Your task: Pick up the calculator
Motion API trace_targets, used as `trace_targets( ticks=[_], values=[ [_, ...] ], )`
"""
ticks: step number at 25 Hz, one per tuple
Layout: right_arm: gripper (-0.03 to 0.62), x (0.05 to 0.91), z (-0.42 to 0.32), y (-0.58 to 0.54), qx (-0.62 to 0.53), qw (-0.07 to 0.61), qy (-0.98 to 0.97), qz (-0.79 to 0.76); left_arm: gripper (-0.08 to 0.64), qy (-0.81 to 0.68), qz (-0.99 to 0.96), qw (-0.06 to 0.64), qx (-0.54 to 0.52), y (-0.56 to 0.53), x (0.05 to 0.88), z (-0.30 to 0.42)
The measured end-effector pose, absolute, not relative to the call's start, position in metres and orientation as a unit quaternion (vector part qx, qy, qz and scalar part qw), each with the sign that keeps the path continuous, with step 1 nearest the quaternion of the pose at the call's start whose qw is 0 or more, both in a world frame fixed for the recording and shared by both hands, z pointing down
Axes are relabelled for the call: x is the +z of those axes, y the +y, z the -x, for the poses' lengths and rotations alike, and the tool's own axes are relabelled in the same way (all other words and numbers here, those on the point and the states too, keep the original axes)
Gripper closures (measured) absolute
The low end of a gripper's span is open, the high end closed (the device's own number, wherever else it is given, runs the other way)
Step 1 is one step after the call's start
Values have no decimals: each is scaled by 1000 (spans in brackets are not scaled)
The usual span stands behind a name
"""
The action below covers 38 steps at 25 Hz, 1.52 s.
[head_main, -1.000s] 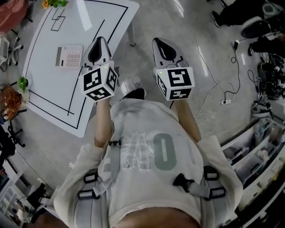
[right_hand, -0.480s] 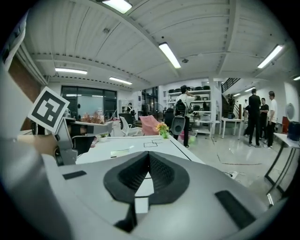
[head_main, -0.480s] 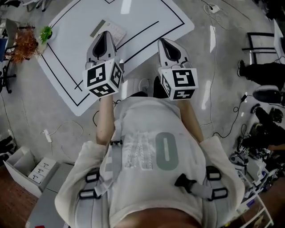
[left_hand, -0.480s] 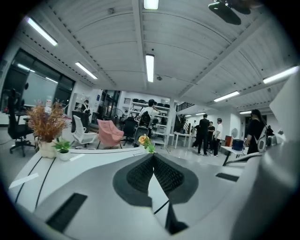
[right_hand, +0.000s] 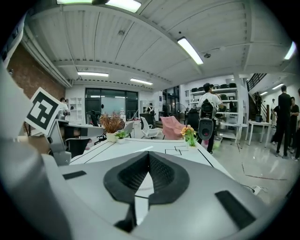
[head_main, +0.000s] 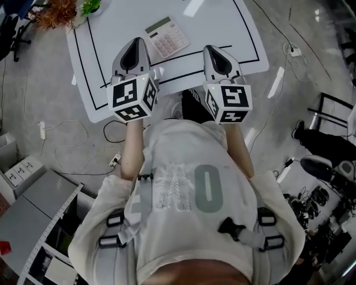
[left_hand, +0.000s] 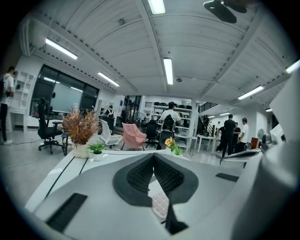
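The calculator (head_main: 167,37), pale with a dark display strip, lies flat on the white table (head_main: 111,33), just beyond and between my two grippers. My left gripper (head_main: 135,47) hangs over the table's near edge, shut and empty, with the calculator up and to its right. In the left gripper view its jaws (left_hand: 153,157) meet at the tips, and the calculator's keys (left_hand: 159,205) show through the gap below. My right gripper (head_main: 214,53) is also over the near edge, shut with nothing in it; its jaws (right_hand: 149,156) touch at the tips.
Black lines mark the tabletop. A dried plant (head_main: 55,11) and a small green plant (head_main: 92,5) stand at its far left corner, and a flower pot (right_hand: 190,136) at the far end. A power strip (head_main: 41,131) and cables lie on the floor left. People stand in the background.
The view has swung round: the table, earlier off to the left, now lies straight ahead. The calculator has come from the left to just beyond both grippers, which stay shut.
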State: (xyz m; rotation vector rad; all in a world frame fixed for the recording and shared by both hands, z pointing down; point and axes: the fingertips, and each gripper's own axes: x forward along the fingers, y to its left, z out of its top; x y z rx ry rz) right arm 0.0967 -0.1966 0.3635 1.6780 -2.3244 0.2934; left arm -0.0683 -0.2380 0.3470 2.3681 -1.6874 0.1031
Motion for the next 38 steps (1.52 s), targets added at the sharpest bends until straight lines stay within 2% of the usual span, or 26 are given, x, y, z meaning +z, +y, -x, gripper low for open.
trace_targets(
  ticks=[7,20,21,22,23,25,33,38],
  values=[
    [584,346,-74,-243,71,119,-833,-535,538,-638,-759,128,-14,-254,329,107],
    [584,356,-44,-270,75,123,-860,-489,529,-649,-755,92,-8,-261,323,116],
    [584,357,-41,-270,76,124,-862,-486,468,-632,-770,88,-15,-262,319,112],
    [584,357,-38,-270,76,124,-863,-483,342,-616,-783,84,-26,-263,315,109],
    [584,357,-35,-270,76,125,-865,-480,270,-604,-792,82,-38,-263,312,107],
    [584,358,-33,-270,75,127,-866,-477,217,-596,-797,81,-57,-264,309,108],
    [584,362,-39,-272,85,126,-860,-487,186,-593,-795,102,-75,-263,311,120],
    [584,363,-39,-274,86,127,-859,-488,186,-578,-789,184,-100,-274,329,124]
  ],
)
